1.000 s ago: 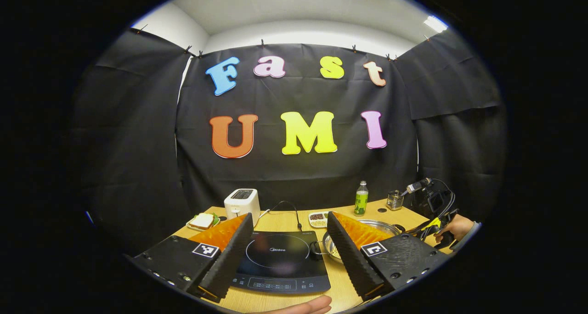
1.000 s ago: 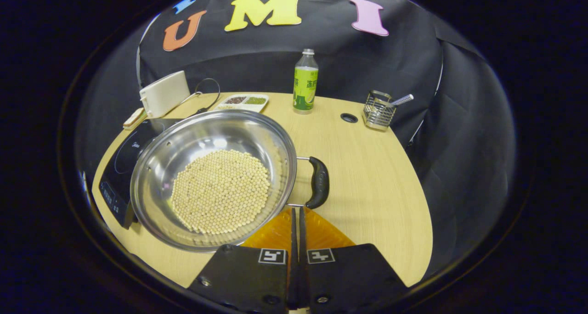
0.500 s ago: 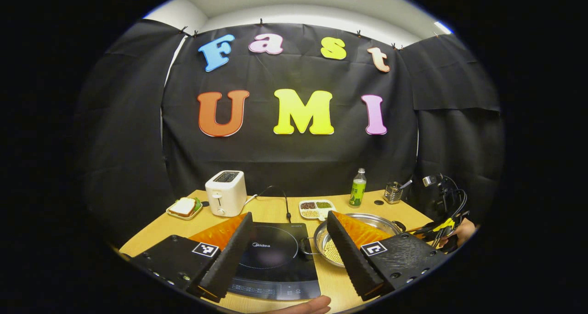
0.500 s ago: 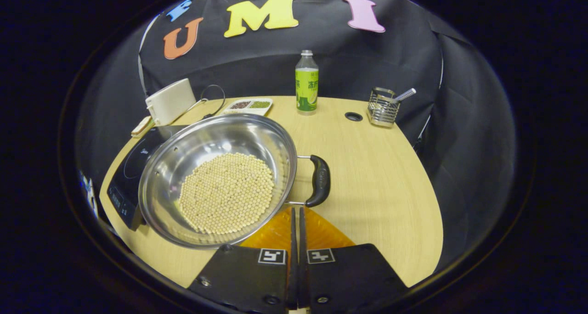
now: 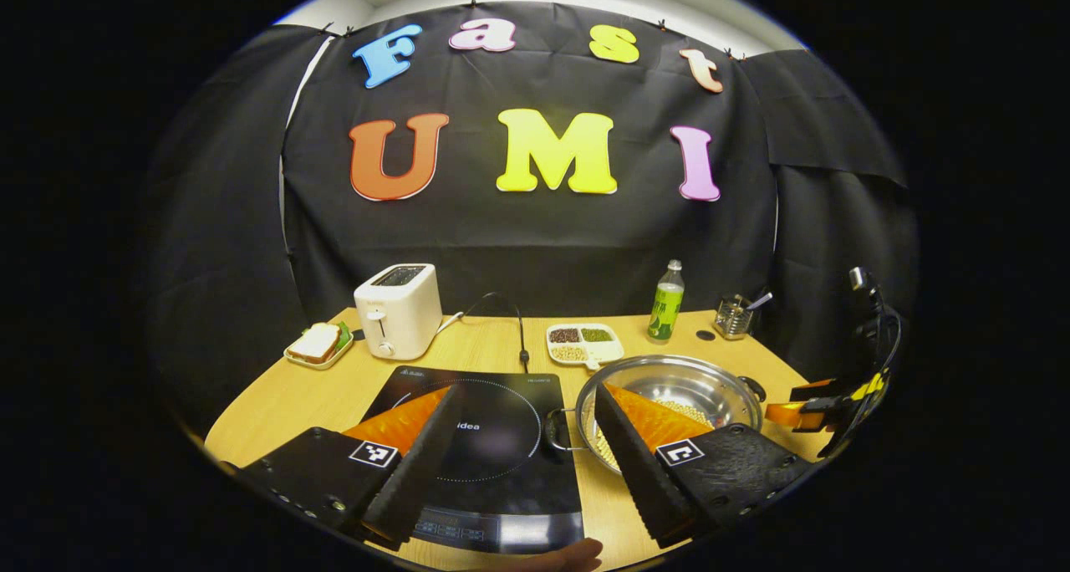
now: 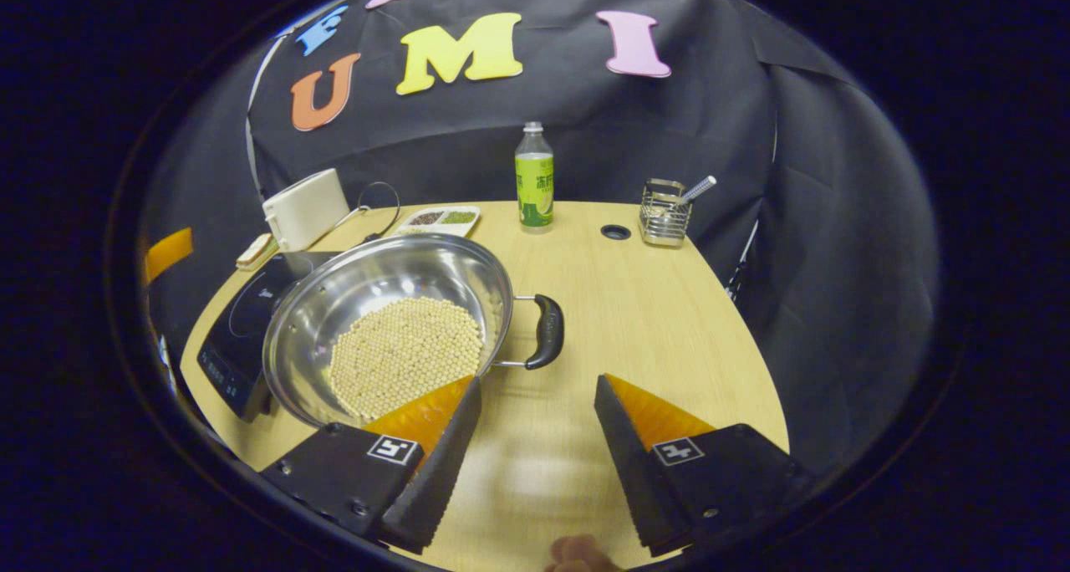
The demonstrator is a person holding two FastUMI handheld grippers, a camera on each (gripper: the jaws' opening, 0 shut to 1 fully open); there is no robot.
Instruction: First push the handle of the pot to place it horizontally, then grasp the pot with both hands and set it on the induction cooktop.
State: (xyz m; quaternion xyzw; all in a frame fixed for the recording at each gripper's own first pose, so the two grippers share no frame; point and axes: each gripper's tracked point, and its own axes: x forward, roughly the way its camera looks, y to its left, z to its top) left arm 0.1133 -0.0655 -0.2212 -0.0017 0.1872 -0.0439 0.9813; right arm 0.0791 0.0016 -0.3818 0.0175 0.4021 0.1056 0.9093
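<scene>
Our right gripper (image 6: 535, 396) stands wide open with nothing between its fingers, hovering over bare table (image 6: 669, 321) just short of the pot's black right handle (image 6: 547, 331). Our left gripper (image 5: 527, 438) is likewise wide open and empty, its fingers framing the gap between the induction cooktop (image 5: 493, 438) and the pot's left handle (image 5: 558, 428).

The pot (image 6: 393, 321) sits on the table just beside the cooktop, on its right, and is not yet on it. It holds a bed of loose beans (image 6: 405, 354). The right handle appears to lie level; we judge the two-handed grasp to be the step in hand.

Risks, in our judgement:
- A grip on one handle before the other would tip the pot and send the beans sliding or spilling.
- The handles are narrow loops; a finger closing off-centre could slip off the rounded black grip.
- The pot's left edge is near the cooktop; too low a lift could catch it.

Hard to make out: in the left gripper view our own right finger (image 5: 635, 438) covers part of the pot's rim, and the left handle is small and partly hidden. Whether the pot's wall touches the cooktop we cannot tell. A fingertip (image 6: 577, 551) at the bottom edge of the right gripper view is cut off.
</scene>
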